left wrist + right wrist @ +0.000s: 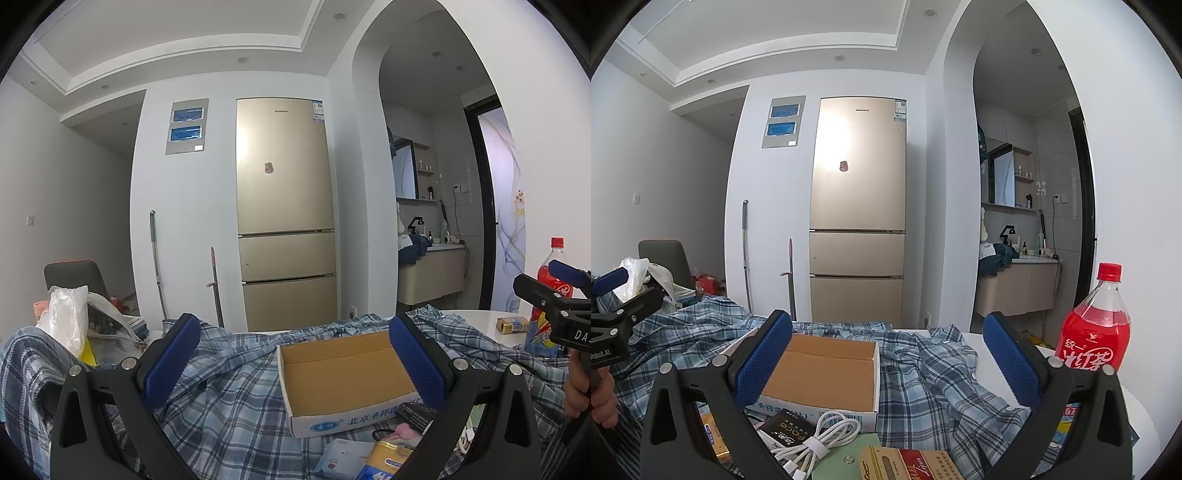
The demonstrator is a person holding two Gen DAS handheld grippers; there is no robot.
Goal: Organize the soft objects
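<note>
Showing only rightward: white cable

I hold my left gripper level and pointing forward, its two blue-padded fingers spread wide with nothing between them. My right gripper sits the same way, level and forward, jaws wide apart and empty, blue pads facing each other. In the left wrist view my right gripper shows at the right edge, with my right hand wrapped round its handle below. In the right wrist view my left gripper shows at the left edge, my left hand gripping beneath it. The two grippers are side by side, apart, not touching.
</note>
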